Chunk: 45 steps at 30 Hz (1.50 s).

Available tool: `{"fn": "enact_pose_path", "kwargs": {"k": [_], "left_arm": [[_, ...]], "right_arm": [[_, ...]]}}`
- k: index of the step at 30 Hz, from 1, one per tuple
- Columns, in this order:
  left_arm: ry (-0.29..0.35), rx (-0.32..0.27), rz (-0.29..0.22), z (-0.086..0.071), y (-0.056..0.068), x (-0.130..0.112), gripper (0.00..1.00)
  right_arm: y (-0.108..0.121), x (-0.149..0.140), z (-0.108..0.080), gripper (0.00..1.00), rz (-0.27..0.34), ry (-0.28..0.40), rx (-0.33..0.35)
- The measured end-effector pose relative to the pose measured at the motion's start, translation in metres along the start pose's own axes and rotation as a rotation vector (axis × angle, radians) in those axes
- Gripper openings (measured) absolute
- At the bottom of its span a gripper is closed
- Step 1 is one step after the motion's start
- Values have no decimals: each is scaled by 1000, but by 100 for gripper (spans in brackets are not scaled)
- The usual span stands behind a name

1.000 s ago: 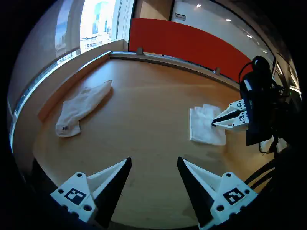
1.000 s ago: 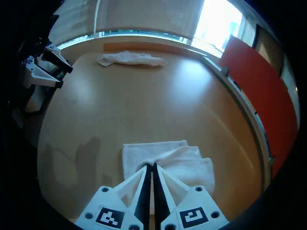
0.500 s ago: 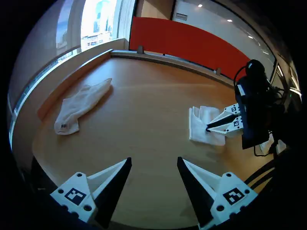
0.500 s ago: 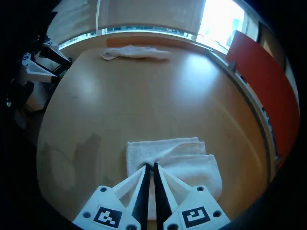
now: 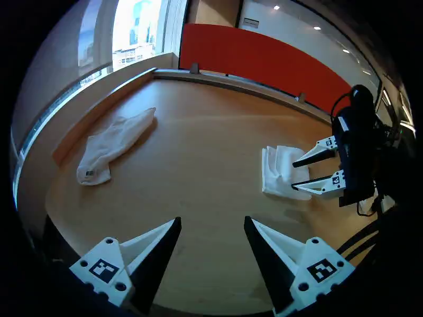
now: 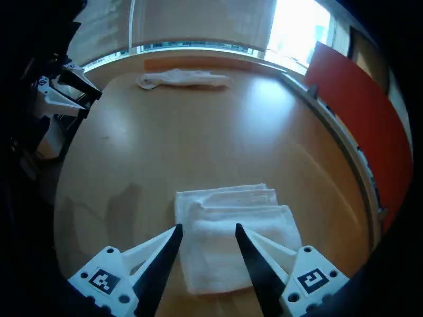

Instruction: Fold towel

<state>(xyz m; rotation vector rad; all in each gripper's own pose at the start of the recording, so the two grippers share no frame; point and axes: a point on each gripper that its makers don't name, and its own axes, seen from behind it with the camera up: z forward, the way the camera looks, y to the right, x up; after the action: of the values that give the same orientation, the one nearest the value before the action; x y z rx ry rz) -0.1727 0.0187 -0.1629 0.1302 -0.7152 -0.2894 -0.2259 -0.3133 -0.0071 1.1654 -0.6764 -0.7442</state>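
Wooden table (image 5: 211,132), rounded edge, bare across the middle. Red partition panel (image 5: 264,58) runs behind the far edge; bright window (image 5: 132,31) along the adjoining side. Loose white towel (image 5: 113,145), unfolded and rumpled, lies stretched along the window-side edge. Folded towel (image 6: 232,211), white, a neat layered rectangle, lies flat near the opposite edge, well apart from the loose one. Right gripper (image 6: 208,226): released, fingers spread wide with nothing between them but air. The tips are poised over the folded towel's near portion, one to each side of its middle. Contact with the cloth cannot be told. The left gripper view shows this gripper (image 5: 294,176) at the towel's outer edge, held by a dark-clad arm. Left gripper (image 5: 212,218): also released, fingers apart, holding nothing, over bare table near the table's near edge.
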Motion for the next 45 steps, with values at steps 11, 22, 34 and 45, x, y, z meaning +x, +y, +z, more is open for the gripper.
{"fn": "enact_pose_path", "kwargs": {"k": [11, 22, 34, 45], "left_arm": [[2, -3, 3, -2, 3, 0, 88], [2, -21, 22, 2, 13, 3, 88], [0, -32, 29, 4, 18, 3, 88], [-7, -40, 28, 5, 20, 0, 88]], "right_arm": [[0, -28, -20, 77, 88, 2, -74], [-6, -53, -35, 77, 242, -1, -159], [-12, -77, -36, 77, 354, -26, -224], [-19, -90, -27, 60, 398, -49, -230]]}}
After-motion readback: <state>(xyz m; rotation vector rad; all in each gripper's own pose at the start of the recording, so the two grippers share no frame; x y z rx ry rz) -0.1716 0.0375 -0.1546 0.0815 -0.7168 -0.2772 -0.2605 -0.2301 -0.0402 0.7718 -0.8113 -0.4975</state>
